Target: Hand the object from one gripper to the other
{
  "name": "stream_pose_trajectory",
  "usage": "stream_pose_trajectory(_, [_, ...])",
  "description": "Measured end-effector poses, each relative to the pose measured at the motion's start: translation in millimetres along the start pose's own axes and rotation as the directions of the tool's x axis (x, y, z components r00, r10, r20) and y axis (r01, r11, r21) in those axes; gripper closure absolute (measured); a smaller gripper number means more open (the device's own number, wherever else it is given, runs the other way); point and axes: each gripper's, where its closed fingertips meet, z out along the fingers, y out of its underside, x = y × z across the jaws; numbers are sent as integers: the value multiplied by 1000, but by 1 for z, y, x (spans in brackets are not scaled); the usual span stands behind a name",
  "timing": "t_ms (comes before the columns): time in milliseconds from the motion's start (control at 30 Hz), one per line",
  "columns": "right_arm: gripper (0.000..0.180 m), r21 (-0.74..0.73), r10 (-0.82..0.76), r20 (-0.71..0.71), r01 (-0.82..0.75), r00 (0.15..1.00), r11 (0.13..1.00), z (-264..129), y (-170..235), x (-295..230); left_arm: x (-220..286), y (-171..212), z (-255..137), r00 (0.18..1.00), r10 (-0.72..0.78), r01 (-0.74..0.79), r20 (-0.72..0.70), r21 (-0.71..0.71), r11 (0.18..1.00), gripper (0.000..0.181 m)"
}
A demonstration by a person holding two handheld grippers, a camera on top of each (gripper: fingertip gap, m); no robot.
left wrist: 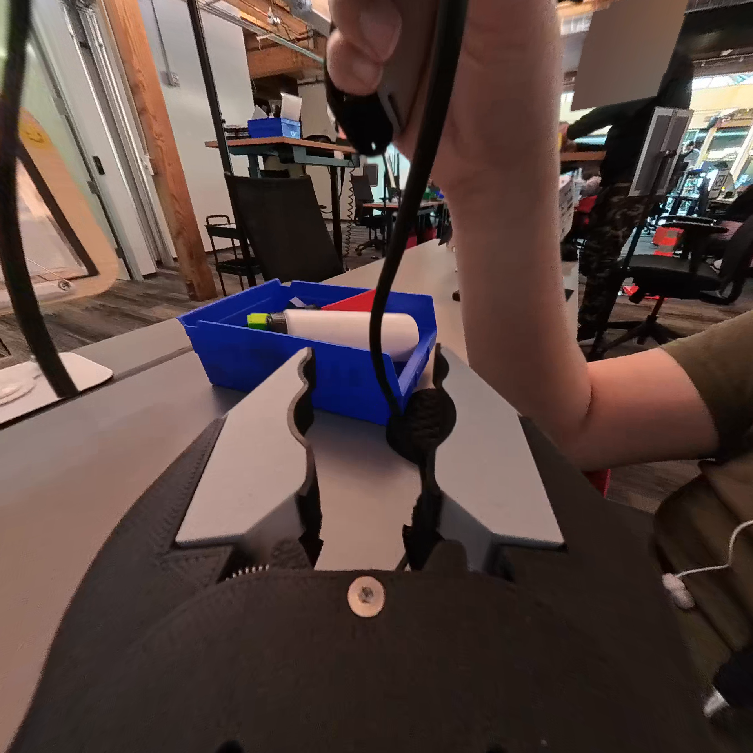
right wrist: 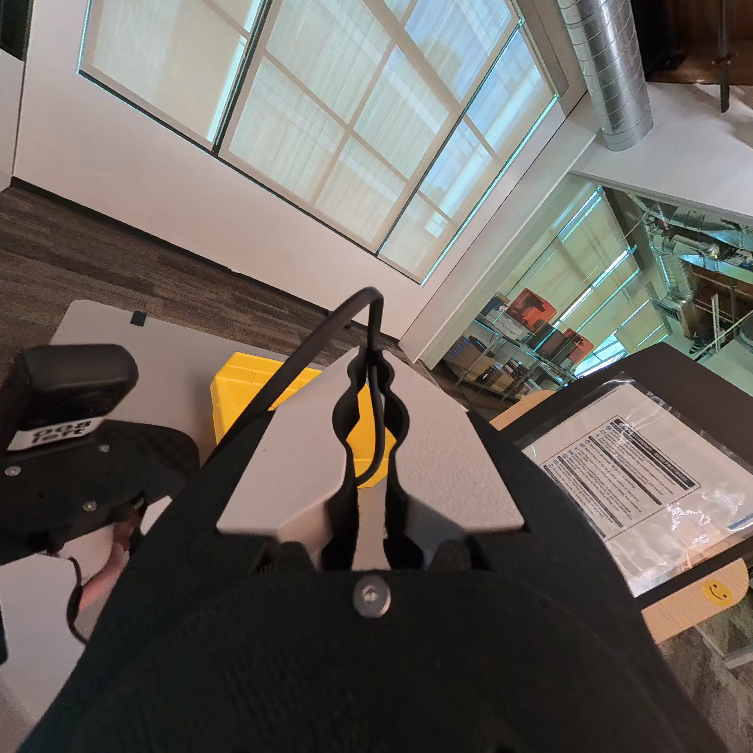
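A black cable point(left wrist: 403, 203) hangs from above, where a hand holds the right gripper's handle point(left wrist: 366, 102). It drops between the fingers of my left gripper point(left wrist: 373, 353), which is open. Its lower end lies against the right finger's black pad point(left wrist: 423, 419). In the right wrist view my right gripper point(right wrist: 370, 355) is shut on the cable point(right wrist: 309, 338), pinching it at the tips. The cable loops up over the tips and also runs back between the jaws. The left gripper's body point(right wrist: 61, 460) shows at the lower left of that view.
A blue bin point(left wrist: 252, 358) with a white tube point(left wrist: 338, 330) and small coloured items sits on the grey table just past my left gripper. A monitor stand base point(left wrist: 73, 373) stands at the left. A yellow bin point(right wrist: 244, 391) and a laminated sheet point(right wrist: 652, 489) show below the right gripper. Across from one pair of fingers to the other is roughly 20 cm.
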Motion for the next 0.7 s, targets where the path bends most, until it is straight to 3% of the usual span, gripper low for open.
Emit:
stream_pose_trajectory(333, [177, 6, 22, -2, -22, 1000, 1000, -1, 2, 6, 5, 27, 24, 998, -40, 37, -46, -70, 997, 146])
stream_pose_trajectory(433, [177, 2, 23, -7, -23, 1000, 1000, -1, 4, 8, 5, 32, 26, 998, -31, 27, -50, -88, 996, 173])
stream_pose_trajectory(700, [177, -91, 35, -34, -38, 999, 995, 1, 32, 28, -4, 8, -2, 1000, 5, -7, -19, -73, 997, 177])
